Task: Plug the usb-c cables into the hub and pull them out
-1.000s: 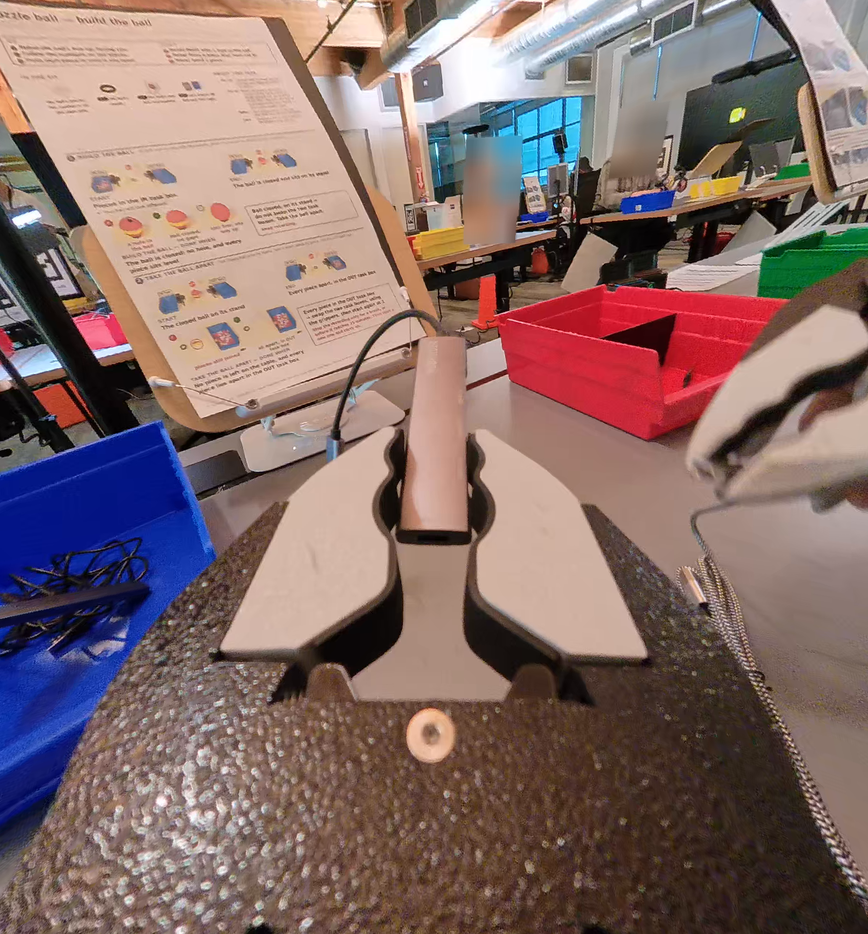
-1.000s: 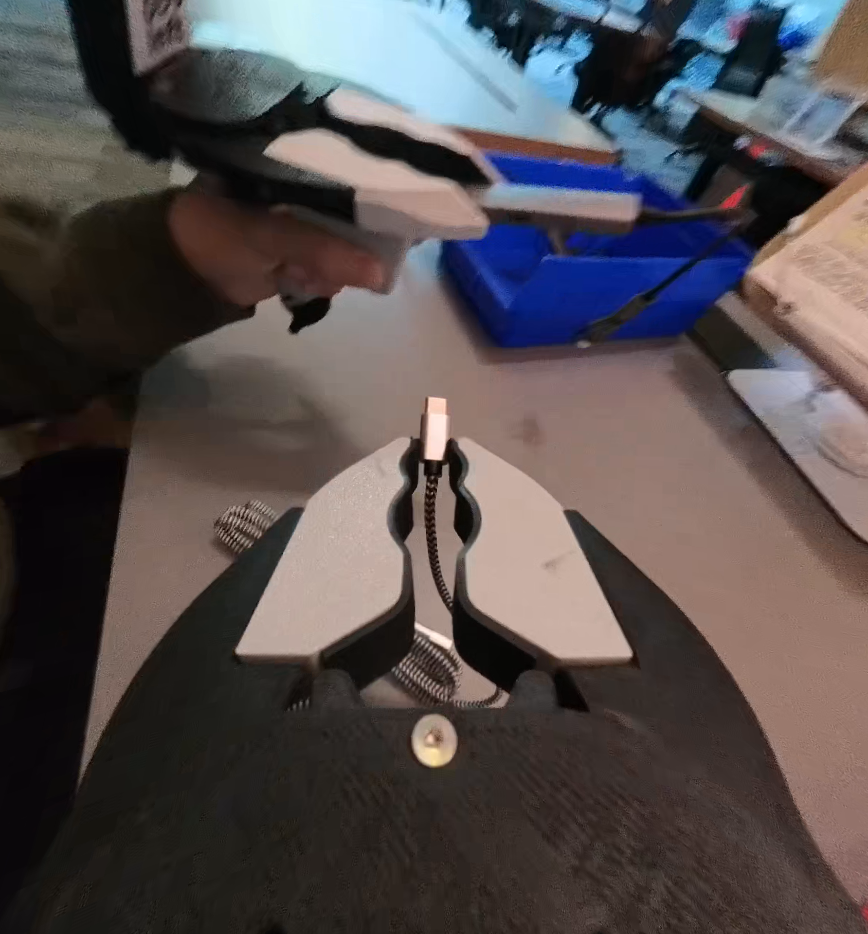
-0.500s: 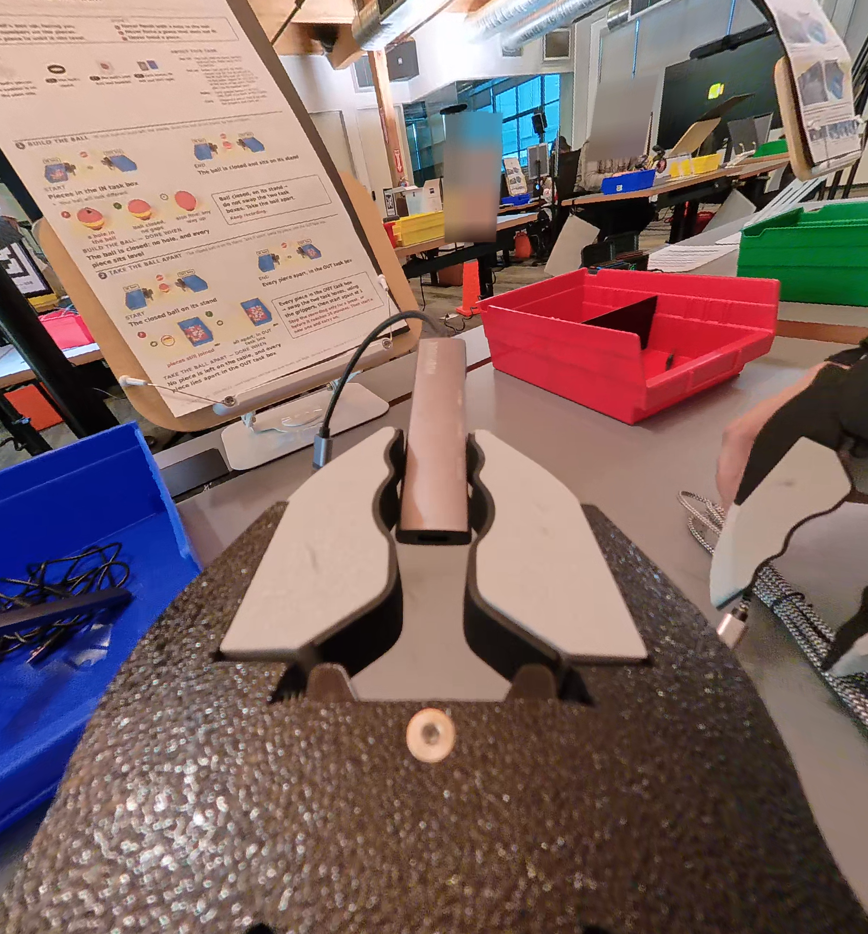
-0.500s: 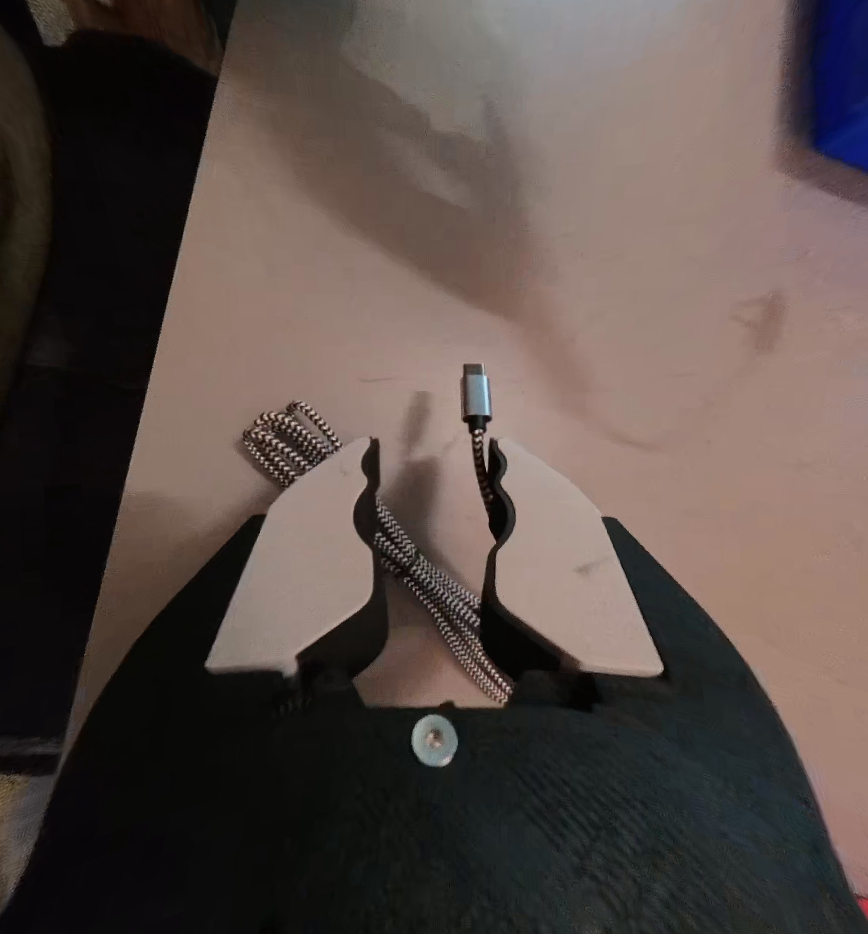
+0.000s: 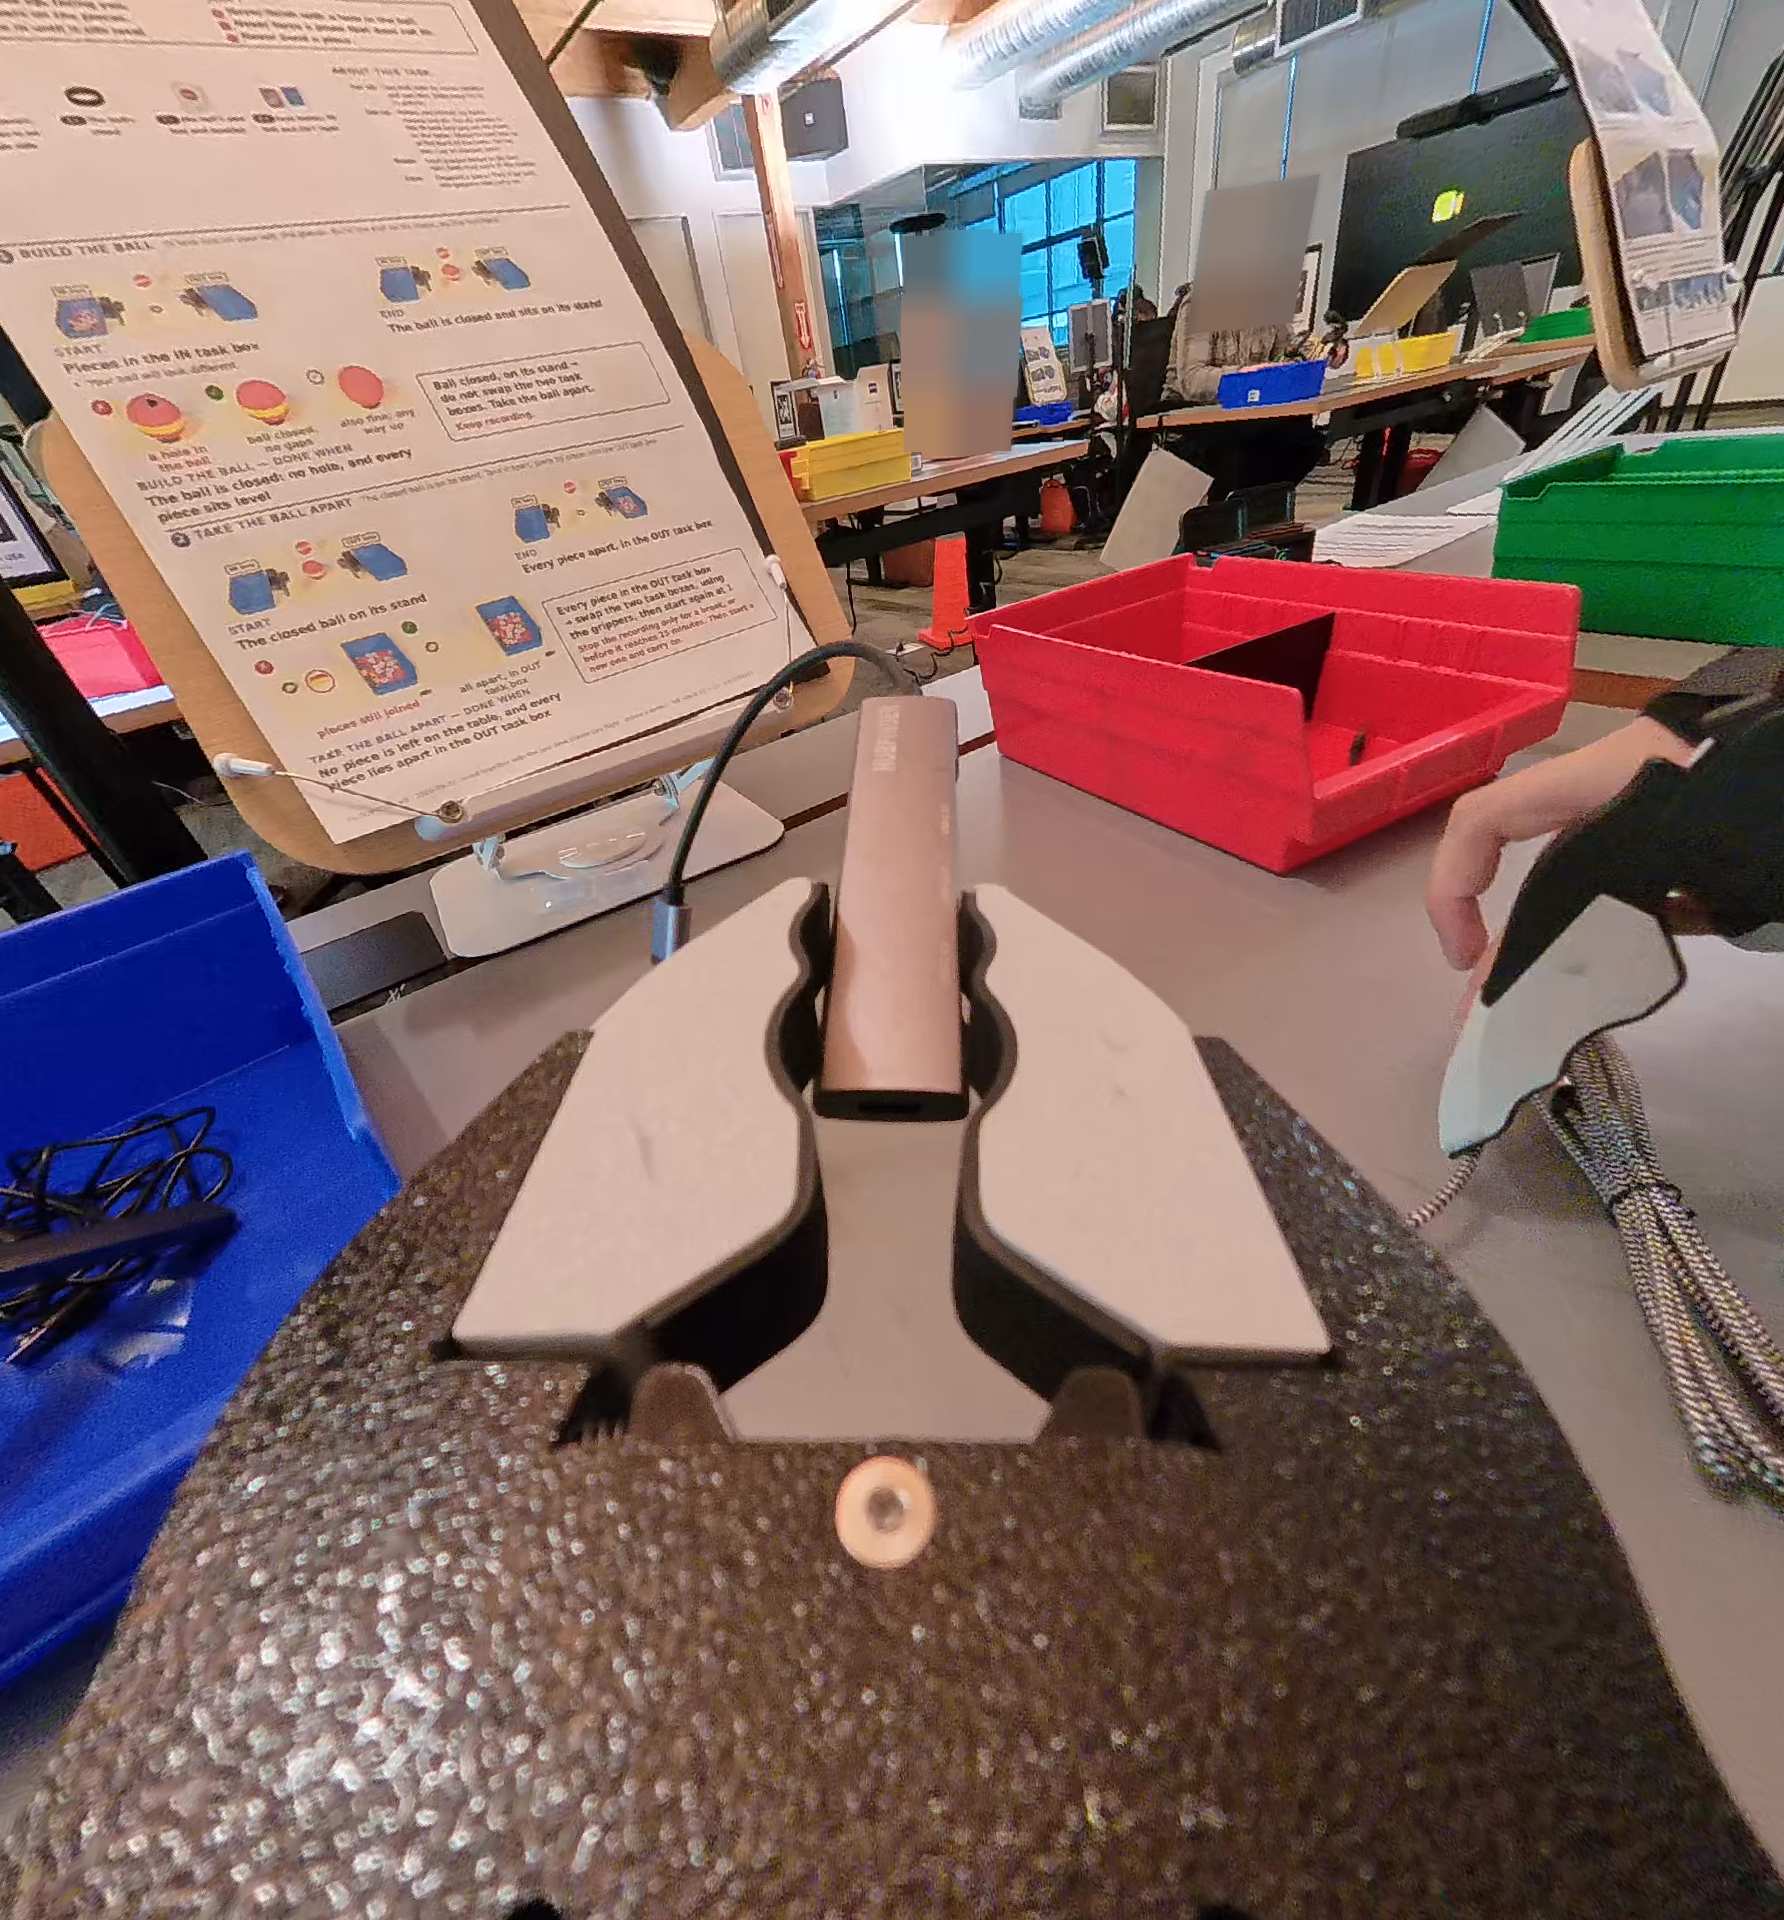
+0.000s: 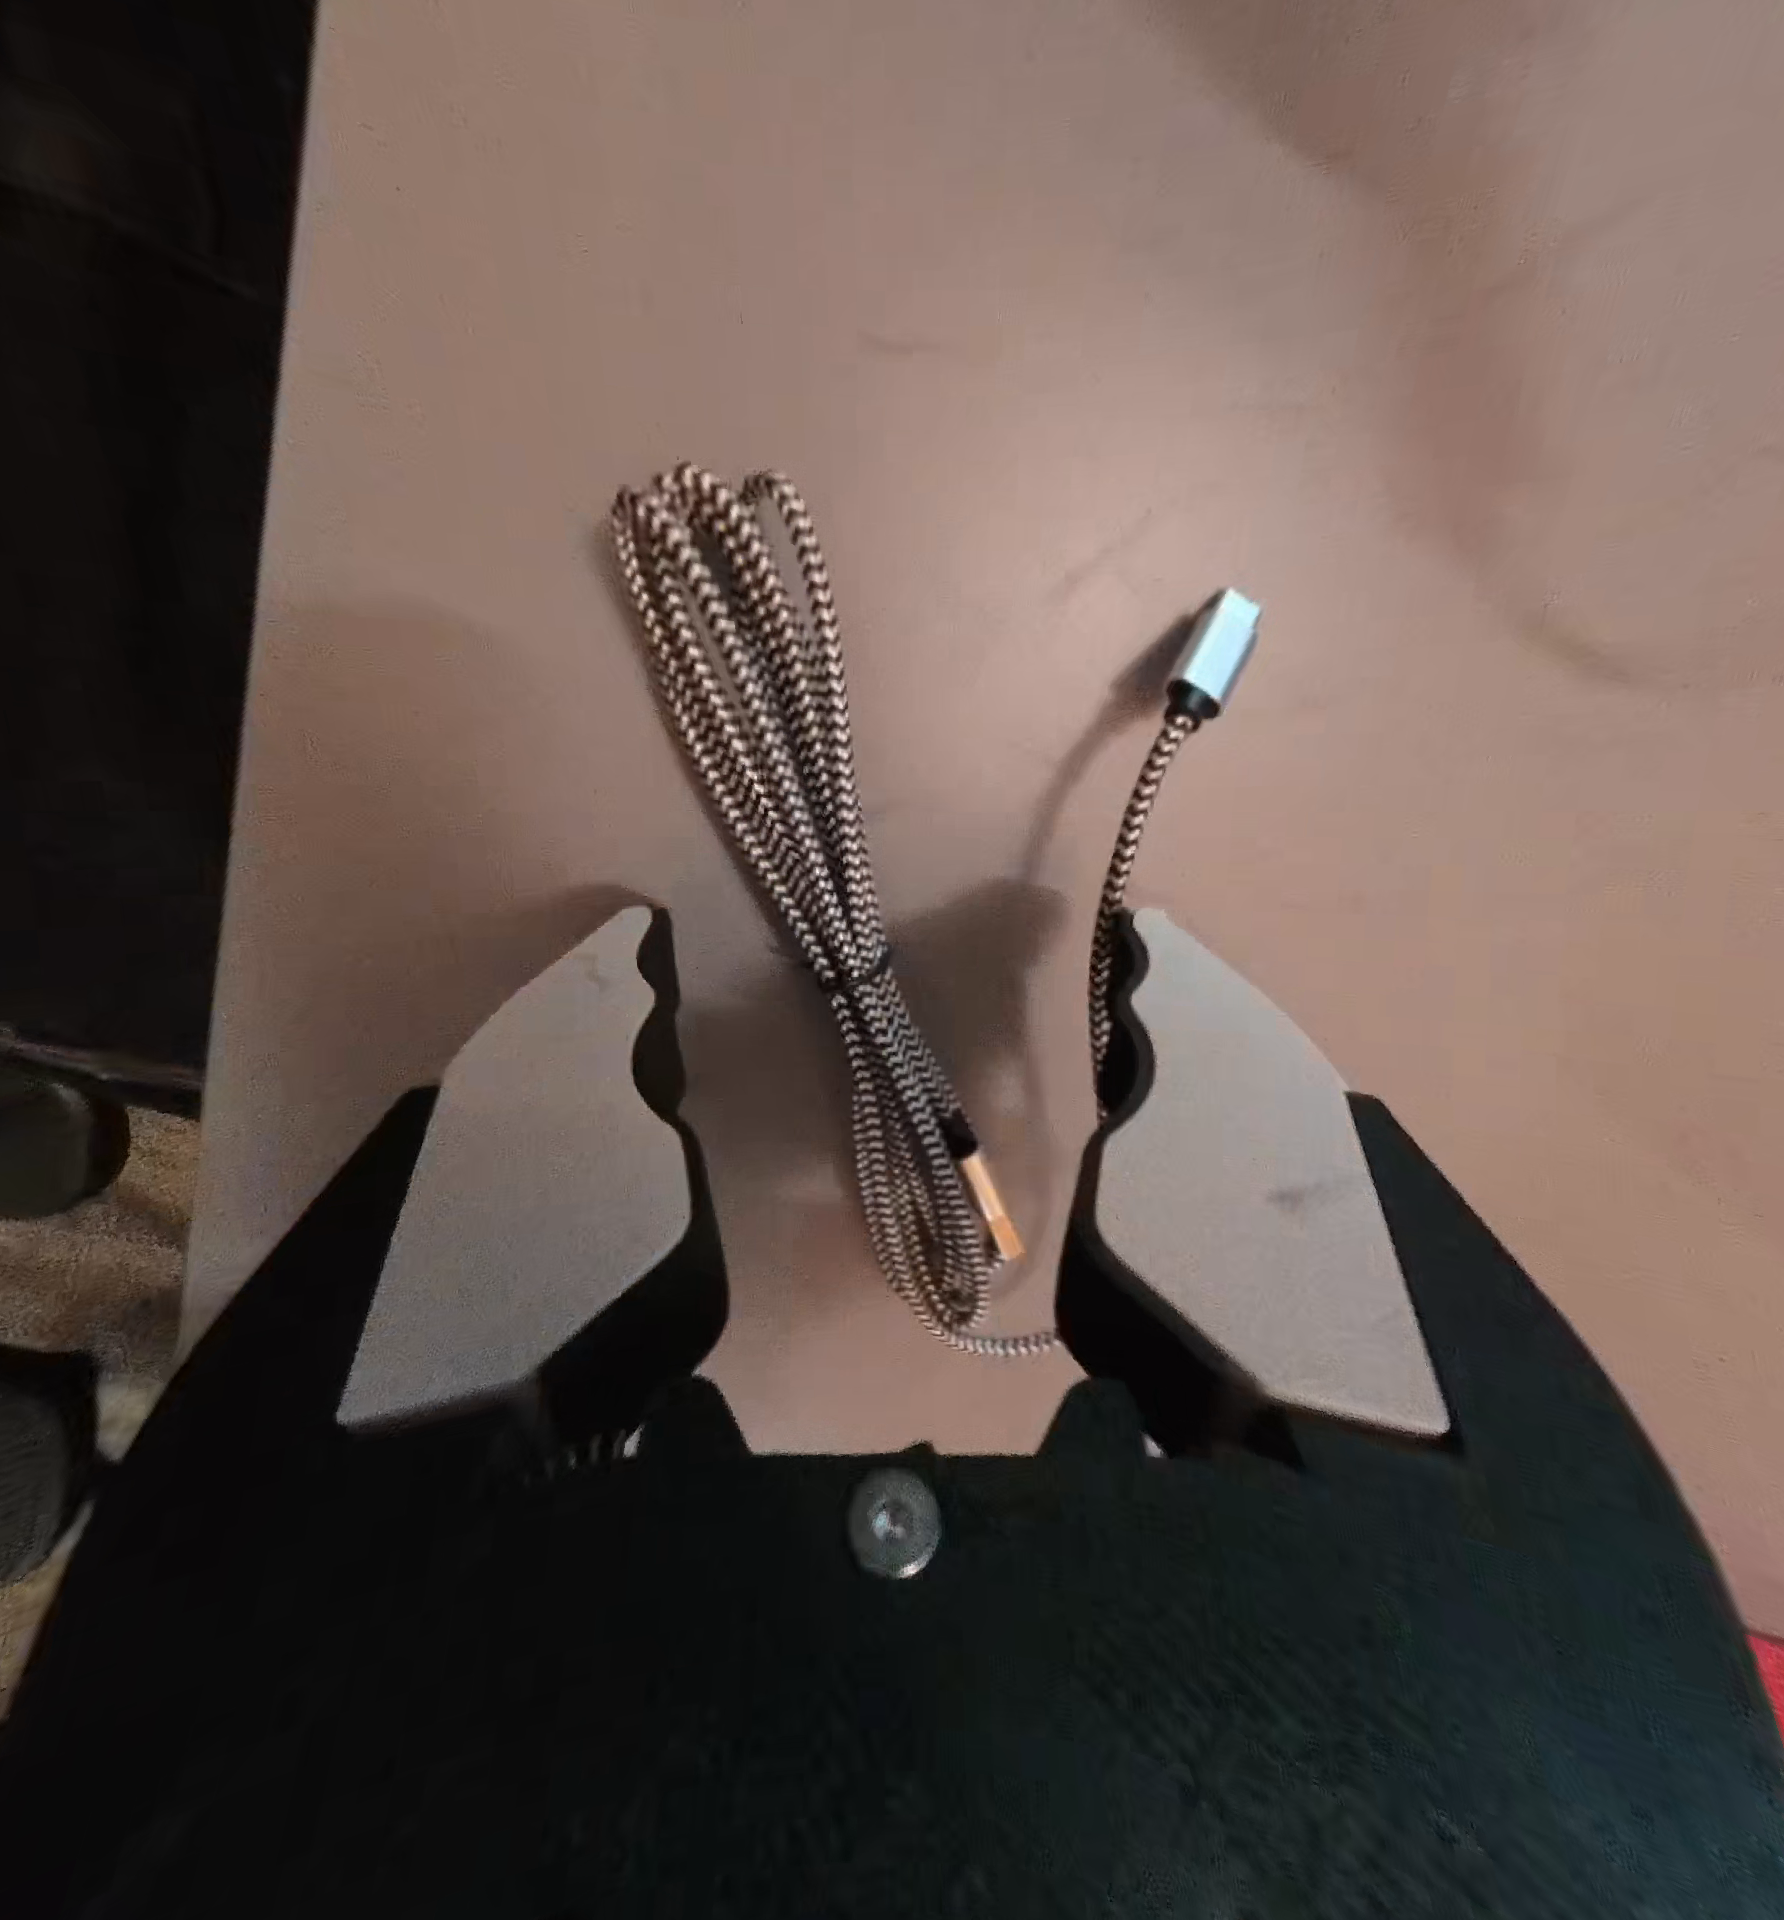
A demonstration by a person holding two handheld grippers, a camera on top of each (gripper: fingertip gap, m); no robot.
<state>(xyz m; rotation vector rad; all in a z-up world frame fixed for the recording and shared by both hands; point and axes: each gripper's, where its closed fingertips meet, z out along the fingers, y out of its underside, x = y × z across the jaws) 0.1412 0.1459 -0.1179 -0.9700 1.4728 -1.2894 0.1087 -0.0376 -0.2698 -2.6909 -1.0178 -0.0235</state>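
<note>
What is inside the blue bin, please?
The blue bin holds a tangle of thin black cables and a dark bar. The left tongs hide its near corner.

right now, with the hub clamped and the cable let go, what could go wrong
The right gripper is open and the braided cable lies on the table, one strand against its right finger; lifting away could drag it. The left gripper holds the hub by its near end, so pushing a plug in might tilt it.

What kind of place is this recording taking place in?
Probably an open-plan lab or workshop for data collection: long worktables with coloured parts bins such as the red bin, an illustrated instruction sheet on a stand, and exposed ceiling ducts.
</note>
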